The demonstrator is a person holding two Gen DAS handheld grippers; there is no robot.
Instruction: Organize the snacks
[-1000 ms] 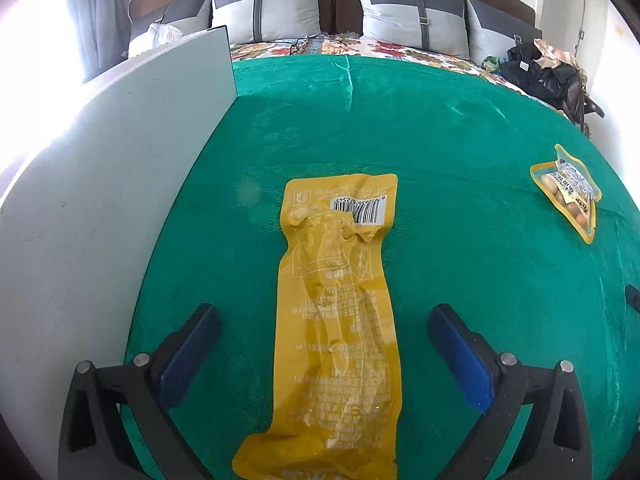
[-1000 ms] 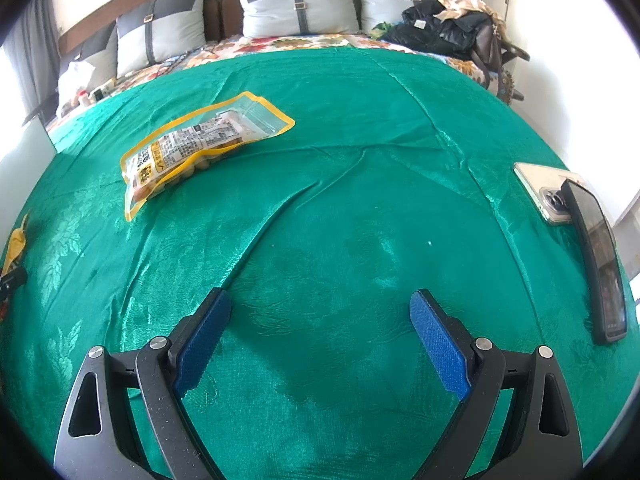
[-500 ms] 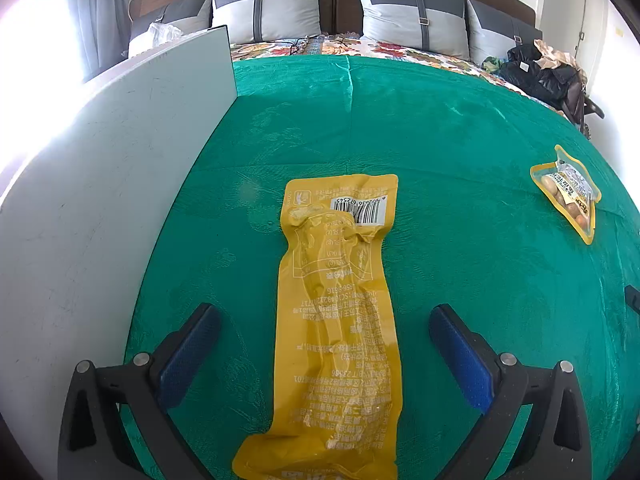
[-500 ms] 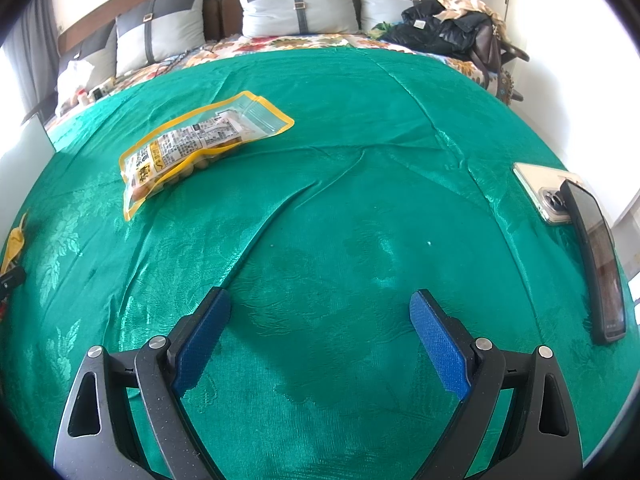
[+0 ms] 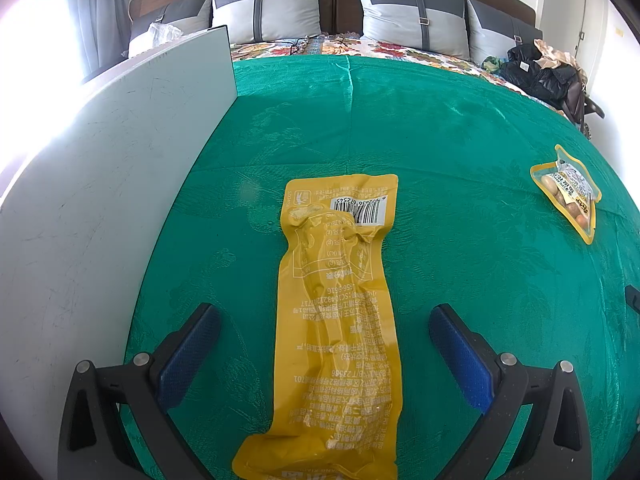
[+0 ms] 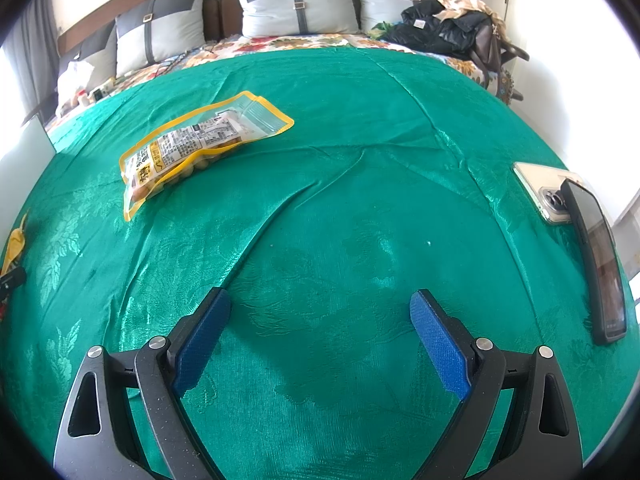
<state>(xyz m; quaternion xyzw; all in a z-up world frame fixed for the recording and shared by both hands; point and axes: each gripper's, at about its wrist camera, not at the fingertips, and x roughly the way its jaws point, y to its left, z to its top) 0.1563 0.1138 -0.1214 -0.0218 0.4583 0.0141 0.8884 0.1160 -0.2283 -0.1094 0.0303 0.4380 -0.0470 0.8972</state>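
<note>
A long yellow snack packet [image 5: 340, 320] lies barcode side up on the green bedcover, running lengthwise between the fingers of my left gripper [image 5: 325, 320], which is open and straddles its lower half without touching it. A clear yellow-edged bag of nuts [image 5: 570, 196] lies far right in the left wrist view and up left in the right wrist view [image 6: 192, 148]. My right gripper [image 6: 320, 312] is open over bare green cloth, well short of that bag. A sliver of the yellow packet [image 6: 14, 240] shows at the right wrist view's left edge.
A tall white board [image 5: 92, 200] stands along the left side of the bedcover. Two phones [image 6: 596, 256] lie at the right edge. Grey pillows [image 5: 412, 16] line the headboard, and dark clothing [image 6: 444, 32] is heaped at the far right corner.
</note>
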